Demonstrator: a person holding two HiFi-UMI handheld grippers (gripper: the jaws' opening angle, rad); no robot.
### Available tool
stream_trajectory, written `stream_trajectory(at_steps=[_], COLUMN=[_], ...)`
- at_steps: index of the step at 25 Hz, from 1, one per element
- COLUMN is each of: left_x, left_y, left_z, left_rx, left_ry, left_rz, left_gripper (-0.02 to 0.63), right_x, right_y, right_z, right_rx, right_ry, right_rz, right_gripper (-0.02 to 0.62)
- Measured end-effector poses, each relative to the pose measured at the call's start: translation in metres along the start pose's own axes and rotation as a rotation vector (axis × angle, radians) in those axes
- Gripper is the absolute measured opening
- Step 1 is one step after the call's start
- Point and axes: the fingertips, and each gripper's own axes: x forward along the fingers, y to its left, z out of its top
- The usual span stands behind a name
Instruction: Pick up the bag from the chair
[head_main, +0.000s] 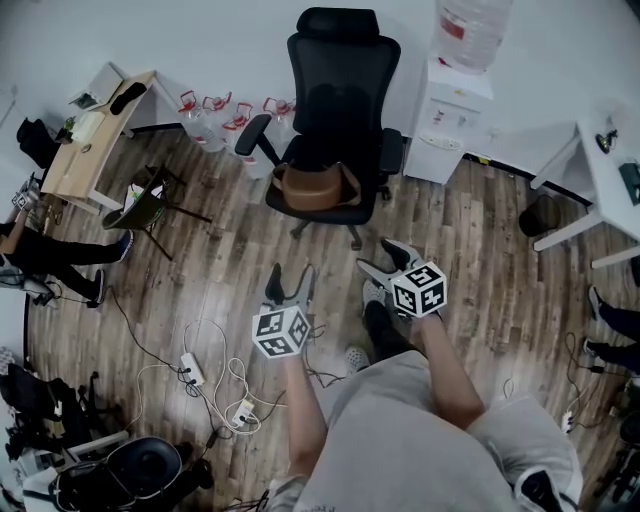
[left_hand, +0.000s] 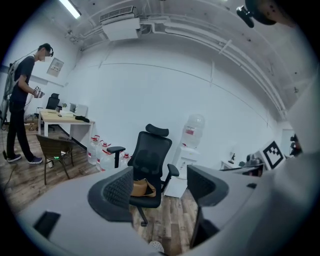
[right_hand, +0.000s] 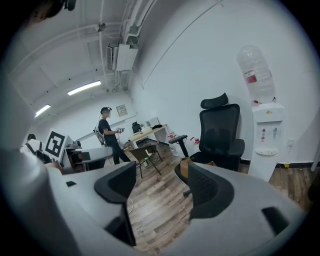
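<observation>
Bag (head_main: 318, 186): tan, soft, slumped on seat of black mesh-backed chair (head_main: 335, 90) | floor (head_main: 220, 260): wood planks | left gripper (head_main: 290, 272): jaws wide, empty, bag well ahead | right gripper (head_main: 375, 255): jaws wide, empty, bag ahead, apart

an office, shown by the mesh swivel chair (head_main: 335, 90), wooden desk (head_main: 97, 148) and water dispenser (head_main: 455, 125).
</observation>
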Motion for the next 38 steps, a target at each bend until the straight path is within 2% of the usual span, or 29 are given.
stream_trajectory(at_steps=[4, 9, 16, 21, 25, 32, 38], left_x=[0.033, 0.080, 0.131, 0.161, 0.189, 0.241, 0.268], left_y=[0.010, 0.018, 0.026, 0.042, 0.042, 0.033, 0.024], left_z=[0.008, 0.026, 0.058, 0.072, 0.083, 0.089, 0.073], left_rx=[0.003, 0.018, 0.038, 0.037, 0.070, 0.056, 0.067], left_ry=[0.012, 0.035, 0.036, 0.044, 0.048, 0.055, 0.096], left_rz=[-0.015, -0.020, -0.003, 0.036, 0.064, 0.064, 0.059], left_gripper=[0.336, 0.355, 0.356, 0.355, 0.354, 0.353, 0.353], right_x=[0.021, 0.051, 0.092, 0.119, 0.134, 0.152, 0.161], right_y=[-0.023, -0.056, -0.091, -0.113, -0.140, -0.187, -0.216], right_z=[0.021, 0.044, 0.084, 0.105, 0.125, 0.145, 0.141], right_rx=[0.033, 0.056, 0.049, 0.049, 0.075, 0.077, 0.094], right_ry=[-0.043, -0.045, -0.046, -0.045, -0.062, -0.061, -0.044], right_rz=[-0.005, 0.003, 0.038, 0.066, 0.079, 0.094, 0.101], right_gripper=[0.339, 0.359, 0.328, 0.313, 0.301, 0.290, 0.279])
